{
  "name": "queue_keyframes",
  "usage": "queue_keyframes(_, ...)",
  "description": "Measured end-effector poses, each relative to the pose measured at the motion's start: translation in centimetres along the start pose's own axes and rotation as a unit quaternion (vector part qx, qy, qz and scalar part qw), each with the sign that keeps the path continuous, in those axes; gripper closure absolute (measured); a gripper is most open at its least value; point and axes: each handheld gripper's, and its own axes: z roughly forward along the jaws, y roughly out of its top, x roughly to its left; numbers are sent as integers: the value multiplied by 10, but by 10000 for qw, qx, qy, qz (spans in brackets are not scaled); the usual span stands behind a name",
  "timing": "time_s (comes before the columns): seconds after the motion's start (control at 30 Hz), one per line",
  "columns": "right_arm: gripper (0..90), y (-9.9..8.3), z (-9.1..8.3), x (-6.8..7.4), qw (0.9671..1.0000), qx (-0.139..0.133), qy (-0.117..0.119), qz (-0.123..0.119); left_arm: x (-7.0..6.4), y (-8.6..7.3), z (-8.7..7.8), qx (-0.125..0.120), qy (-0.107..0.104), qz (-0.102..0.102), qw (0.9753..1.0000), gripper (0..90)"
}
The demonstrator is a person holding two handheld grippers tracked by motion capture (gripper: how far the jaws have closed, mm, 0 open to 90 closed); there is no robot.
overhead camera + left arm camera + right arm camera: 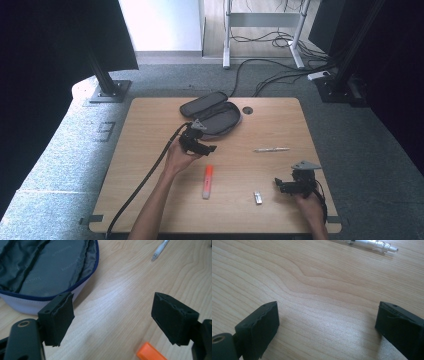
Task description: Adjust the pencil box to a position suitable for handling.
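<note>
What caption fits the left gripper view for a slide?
Open left tool above the wooden table, between open pencil case and orange highlighter.

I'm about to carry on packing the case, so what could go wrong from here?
The left gripper hangs open between the open case and the orange marker; a careless reach might nudge the marker away. The pen is thin and round, so it could roll or slip from the jaws.

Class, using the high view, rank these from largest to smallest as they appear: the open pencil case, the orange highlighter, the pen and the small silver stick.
1. Pencil case, clearly largest.
2. Orange highlighter and pen: similar length, the highlighter thicker, so no firm ranking.
3. Small silver stick, smallest.
</note>
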Motion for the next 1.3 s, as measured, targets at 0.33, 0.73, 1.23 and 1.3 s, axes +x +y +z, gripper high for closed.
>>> queue_keyframes(0.33, 46, 0, 0, 0, 10000, -1, 0, 1, 7, 13, 12, -38, -89, -34, 9999, 285)
queue_keyframes(0.73, 46, 0, 0, 0, 10000, -1, -2, -1, 13, 28, 30, -86, -216, 3, 9997, 388)
queue_keyframes(1.23, 46, 0, 0, 0, 10000, -6, -2, -14, 23, 31, 55, -106, -341, -28, 9994, 569)
queue_keyframes(1.3, 46, 0, 0, 0, 10000, -7, -2, -14, 24, 30, 59, -113, -306, -1, 9995, 573)
